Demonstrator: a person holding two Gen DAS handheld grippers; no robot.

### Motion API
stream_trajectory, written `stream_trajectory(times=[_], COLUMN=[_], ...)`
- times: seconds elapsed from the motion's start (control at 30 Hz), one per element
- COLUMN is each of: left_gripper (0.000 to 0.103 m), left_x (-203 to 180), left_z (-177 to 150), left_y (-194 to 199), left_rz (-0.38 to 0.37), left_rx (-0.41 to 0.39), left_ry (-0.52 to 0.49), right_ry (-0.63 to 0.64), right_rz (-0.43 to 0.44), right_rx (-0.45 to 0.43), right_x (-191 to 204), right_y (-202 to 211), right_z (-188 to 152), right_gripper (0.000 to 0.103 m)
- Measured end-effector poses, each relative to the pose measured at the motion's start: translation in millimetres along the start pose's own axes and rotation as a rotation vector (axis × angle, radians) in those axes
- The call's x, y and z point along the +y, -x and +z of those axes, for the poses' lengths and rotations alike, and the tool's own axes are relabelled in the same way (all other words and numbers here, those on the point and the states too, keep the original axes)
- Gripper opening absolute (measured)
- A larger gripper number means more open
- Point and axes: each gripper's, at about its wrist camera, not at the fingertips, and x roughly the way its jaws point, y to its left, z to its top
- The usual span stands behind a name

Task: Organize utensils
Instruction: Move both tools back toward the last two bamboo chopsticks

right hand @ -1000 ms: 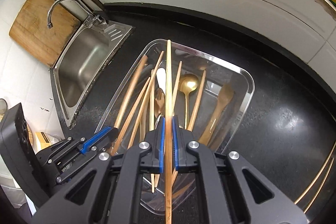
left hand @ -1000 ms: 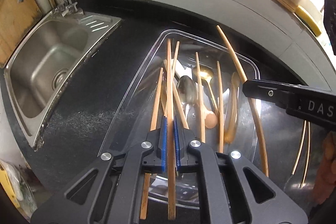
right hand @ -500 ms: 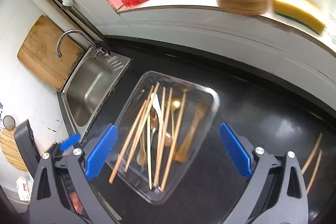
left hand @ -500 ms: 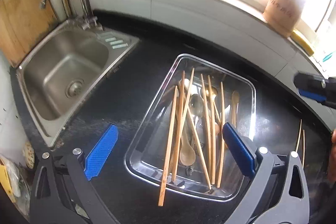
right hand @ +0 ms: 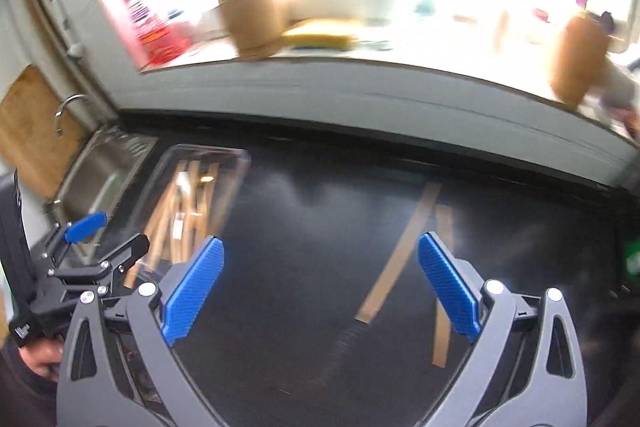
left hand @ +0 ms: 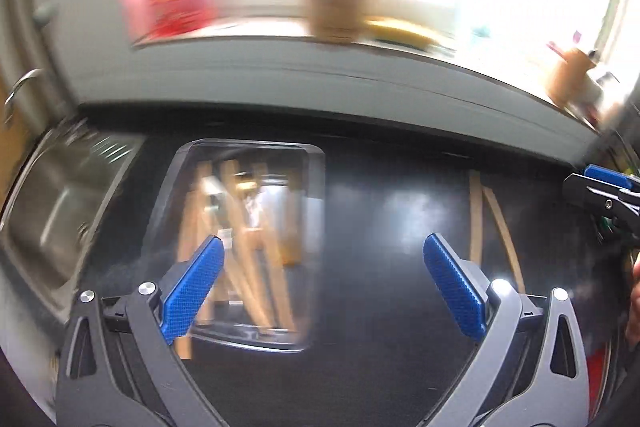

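- Both grippers have swung right since half a second ago: tray (left hand: 240,247) was centred in the left view, now sits left of centre; both views are motion-blurred.
- A second ago each gripper was clamped on a chopstick; now both are empty.
- Left gripper (left hand: 324,287): jaws wide apart, nothing between the blue pads (left hand: 194,291), bare black counter (left hand: 380,347) below.
- Right gripper (right hand: 320,287): jaws wide apart too, hovering over the counter with the loose chopsticks (right hand: 400,251) showing between its pads.
- Clear plastic tray holds the pile of wooden chopsticks and spoons (left hand: 248,227); too blurred to count. It sits on the counter just right of the steel sink (left hand: 52,211).
- Two loose chopsticks lie on the counter well right of the tray, near the right gripper, crossing or touching at the far end; can't tell which.
- Window sill at the back: brown cylinder (right hand: 252,15), red-labelled bottle (right hand: 152,23), yellow sponge (right hand: 320,37).
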Motion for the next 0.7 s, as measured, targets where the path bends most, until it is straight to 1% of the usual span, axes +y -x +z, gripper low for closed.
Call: stream_trajectory(times=[0.07,0.2,0.33,0.43,0.5,0.6,0.7], left_gripper=[0.098,0.098,0.098,0.098,0.098,0.098,0.098], left_x=[-37,-98,-141,-161,-167,-169,-169], left_z=[-2,-13,-25,-29,-30,-29,-26], left_y=[0,6,10,10,11,11,6], left_rz=[-0.057,-0.14,-0.186,-0.198,-0.202,-0.197,-0.183], left_rx=[0.009,0.015,0.021,0.026,0.026,0.029,0.033], left_ry=[-0.05,-0.129,-0.192,-0.219,-0.227,-0.235,-0.232], right_ry=[-0.035,-0.113,-0.161,-0.179,-0.184,-0.187,-0.181], right_rz=[-0.064,-0.126,-0.167,-0.175,-0.176,-0.17,-0.159], right_rx=[-0.022,-0.035,-0.045,-0.052,-0.054,-0.061,-0.058], right_x=[-26,-67,-93,-105,-110,-114,-115], right_y=[24,57,81,91,94,97,91], right_z=[-20,-53,-78,-88,-90,-90,-85], right_gripper=[0.095,0.095,0.095,0.095,0.095,0.095,0.095])
